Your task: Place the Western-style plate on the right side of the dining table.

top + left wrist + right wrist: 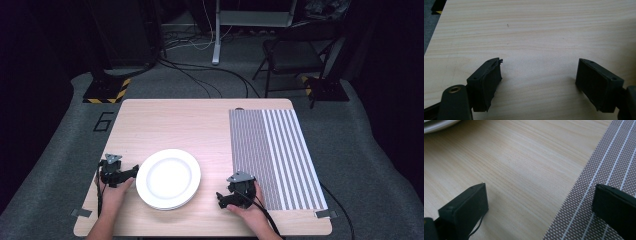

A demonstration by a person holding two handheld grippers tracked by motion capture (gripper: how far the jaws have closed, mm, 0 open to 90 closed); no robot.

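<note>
So far nothing is held: the left tool (131,172), just left of the white plate (168,178), and the right tool (223,198), between plate and striped placemat (275,155), are spread wide over the bench (175,125). No step appears started; the plate lies off the placemat.

White plate (168,178) flat on table, near front edge; striped placemat (274,159) at right.
</note>
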